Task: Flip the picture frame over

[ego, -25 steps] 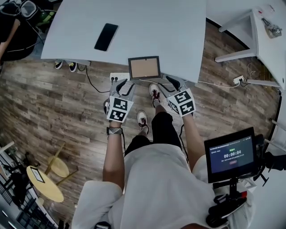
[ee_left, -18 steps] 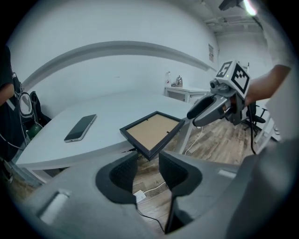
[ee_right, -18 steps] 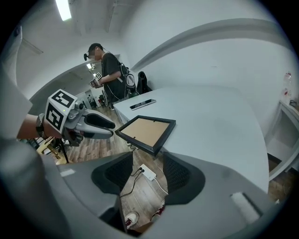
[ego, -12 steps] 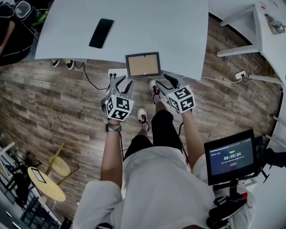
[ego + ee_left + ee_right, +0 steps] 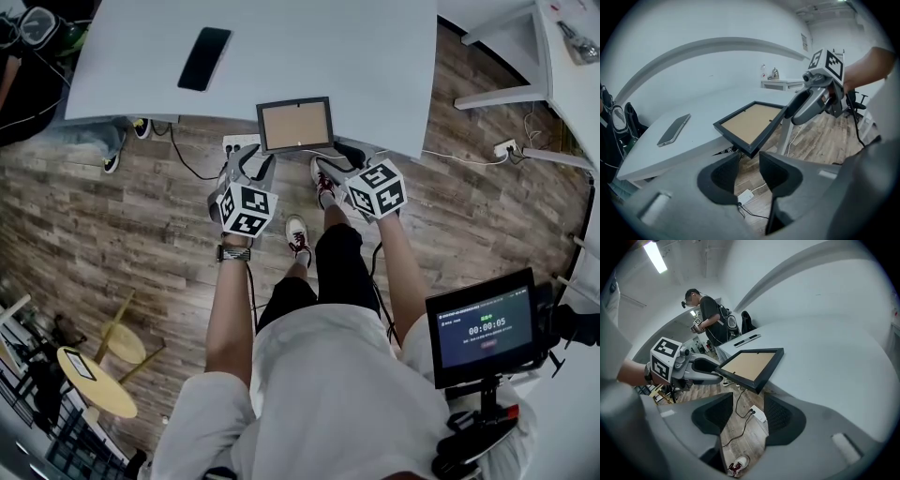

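The black picture frame [image 5: 296, 125] lies with its brown backing board up at the white table's [image 5: 356, 56] front edge, its near side hanging over that edge. My left gripper [image 5: 251, 167] hovers just below the frame's near left corner, open and holding nothing. My right gripper [image 5: 337, 161] is at the near right corner, also open. In the left gripper view the frame [image 5: 750, 123] sits beyond my jaws [image 5: 749, 171], and the right gripper [image 5: 806, 105] reaches its right edge. In the right gripper view the frame [image 5: 751, 363] is ahead, with the left gripper [image 5: 701, 369] by its left corner.
A black phone [image 5: 204, 58] lies on the table's far left. A power strip [image 5: 239, 142] and cables lie on the wood floor under the table edge. A second white table [image 5: 562, 66] stands to the right. A person [image 5: 710, 317] stands beyond the table.
Both grippers have risen toward the frame and now sit close to its near corners. The frame has not moved on the table.
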Demonstrator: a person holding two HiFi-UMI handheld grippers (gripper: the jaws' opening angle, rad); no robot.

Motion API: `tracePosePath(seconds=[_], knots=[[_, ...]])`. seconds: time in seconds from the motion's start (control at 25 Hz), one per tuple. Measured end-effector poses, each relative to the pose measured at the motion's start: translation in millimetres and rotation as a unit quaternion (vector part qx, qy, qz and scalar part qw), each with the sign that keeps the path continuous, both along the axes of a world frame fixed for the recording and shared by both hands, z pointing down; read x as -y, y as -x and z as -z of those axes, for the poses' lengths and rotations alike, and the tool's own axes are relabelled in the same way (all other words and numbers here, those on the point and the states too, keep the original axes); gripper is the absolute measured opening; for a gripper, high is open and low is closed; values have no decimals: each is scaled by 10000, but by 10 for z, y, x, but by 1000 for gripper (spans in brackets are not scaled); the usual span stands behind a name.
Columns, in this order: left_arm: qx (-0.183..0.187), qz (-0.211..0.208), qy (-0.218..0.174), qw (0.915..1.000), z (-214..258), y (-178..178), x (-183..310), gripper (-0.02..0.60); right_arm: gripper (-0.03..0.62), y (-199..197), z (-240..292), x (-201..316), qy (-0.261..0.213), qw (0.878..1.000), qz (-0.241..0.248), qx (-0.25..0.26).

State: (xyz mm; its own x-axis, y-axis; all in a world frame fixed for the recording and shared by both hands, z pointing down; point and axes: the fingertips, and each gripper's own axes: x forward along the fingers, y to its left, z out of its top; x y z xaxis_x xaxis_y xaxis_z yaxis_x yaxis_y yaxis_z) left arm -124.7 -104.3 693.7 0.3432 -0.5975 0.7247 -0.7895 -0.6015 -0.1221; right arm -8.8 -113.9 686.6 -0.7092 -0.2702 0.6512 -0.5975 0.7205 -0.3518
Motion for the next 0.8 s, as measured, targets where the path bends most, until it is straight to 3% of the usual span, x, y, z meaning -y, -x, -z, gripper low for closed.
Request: tracePosePath(seconds=[0.44,0.8], knots=[[-81,-55,-91,9999,38,-35,31,135,210,26,90,-52,-166,9997,149,77],[1109,-239,-744,9908,114,24,61,138,210,8,112,-15,-178,9997,93,115]])
